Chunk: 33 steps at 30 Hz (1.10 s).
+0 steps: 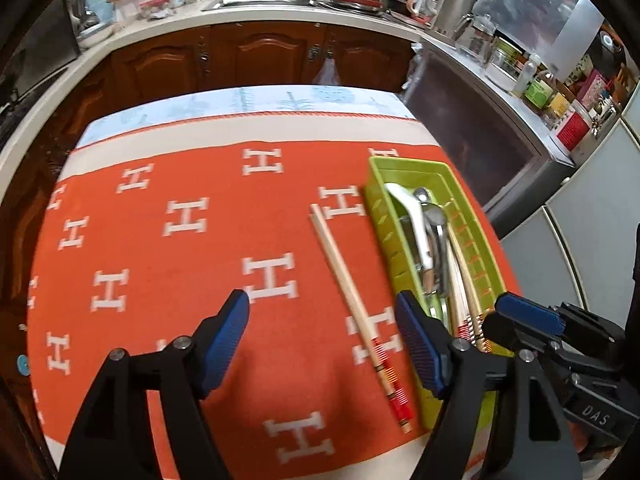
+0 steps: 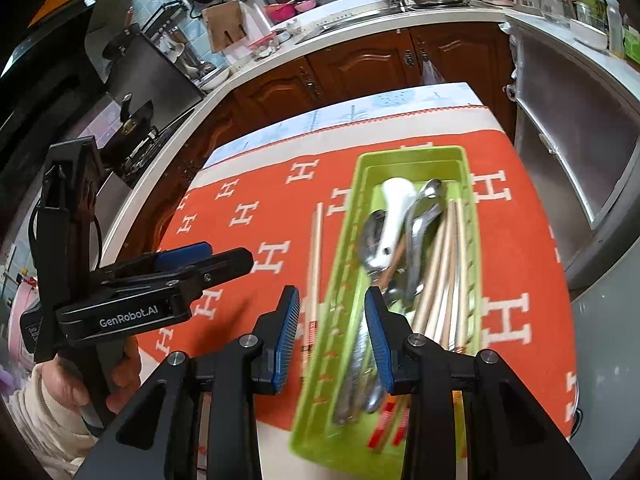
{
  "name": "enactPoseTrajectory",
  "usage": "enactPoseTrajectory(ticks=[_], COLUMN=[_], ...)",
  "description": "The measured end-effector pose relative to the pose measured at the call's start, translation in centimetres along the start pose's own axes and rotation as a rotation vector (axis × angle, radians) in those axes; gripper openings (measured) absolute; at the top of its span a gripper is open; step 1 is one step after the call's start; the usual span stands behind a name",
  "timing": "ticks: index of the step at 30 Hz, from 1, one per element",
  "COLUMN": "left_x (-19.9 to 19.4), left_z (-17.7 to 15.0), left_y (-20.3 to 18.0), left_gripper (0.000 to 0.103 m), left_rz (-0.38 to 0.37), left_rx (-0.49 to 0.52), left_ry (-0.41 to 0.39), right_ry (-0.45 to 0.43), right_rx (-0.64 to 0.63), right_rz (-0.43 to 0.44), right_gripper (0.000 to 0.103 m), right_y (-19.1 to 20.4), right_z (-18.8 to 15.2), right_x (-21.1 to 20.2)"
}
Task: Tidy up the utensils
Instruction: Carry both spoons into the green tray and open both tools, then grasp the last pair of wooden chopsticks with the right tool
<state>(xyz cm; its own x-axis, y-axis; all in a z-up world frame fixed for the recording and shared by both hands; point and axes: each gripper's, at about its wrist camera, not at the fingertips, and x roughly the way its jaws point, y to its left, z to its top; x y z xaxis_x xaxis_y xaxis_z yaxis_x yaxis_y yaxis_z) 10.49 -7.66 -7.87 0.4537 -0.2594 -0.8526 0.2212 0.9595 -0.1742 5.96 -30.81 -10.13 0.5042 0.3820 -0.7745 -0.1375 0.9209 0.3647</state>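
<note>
A green utensil tray (image 1: 378, 204) (image 2: 356, 184) lies on the orange tablecloth and holds a white spoon (image 2: 394, 208), metal spoons (image 2: 424, 216) and several chopsticks (image 2: 448, 264). A pair of chopsticks (image 1: 352, 296) (image 2: 314, 256) with red patterned ends lies on the cloth just left of the tray. My left gripper (image 1: 324, 344) is open and empty above the loose pair. My right gripper (image 2: 332, 340) is open and empty over the tray's left wall; it also shows in the left wrist view (image 1: 528, 316).
The orange cloth with white H marks (image 1: 180, 240) covers the table. Brown cabinets (image 1: 256, 56) and a cluttered counter with a sink run behind. A steel appliance (image 2: 576, 148) stands at the right. The left gripper's body (image 2: 132, 280) hangs left of the tray.
</note>
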Motion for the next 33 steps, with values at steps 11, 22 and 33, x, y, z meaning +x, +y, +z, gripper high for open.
enactPoseTrajectory(ticks=[11, 22, 33], left_x=[0.0, 2.7, 4.2], left_z=[-1.1, -1.8, -2.6], left_y=[3.8, 6.0, 8.2], left_gripper=[0.079, 0.079, 0.079], left_rz=[0.084, 0.085, 0.031], left_rx=[-0.039, -0.035, -0.082], left_ry=[0.013, 0.069, 0.096], right_ry=[0.145, 0.31, 0.433], right_rx=[-0.04, -0.042, -0.06], right_rz=[-0.038, -0.174, -0.325], right_gripper=[0.017, 0.009, 0.007], right_y=[5.4, 6.3, 5.4], right_z=[-0.2, 3.4, 4.1], right_x=[3.8, 11.5, 17.6])
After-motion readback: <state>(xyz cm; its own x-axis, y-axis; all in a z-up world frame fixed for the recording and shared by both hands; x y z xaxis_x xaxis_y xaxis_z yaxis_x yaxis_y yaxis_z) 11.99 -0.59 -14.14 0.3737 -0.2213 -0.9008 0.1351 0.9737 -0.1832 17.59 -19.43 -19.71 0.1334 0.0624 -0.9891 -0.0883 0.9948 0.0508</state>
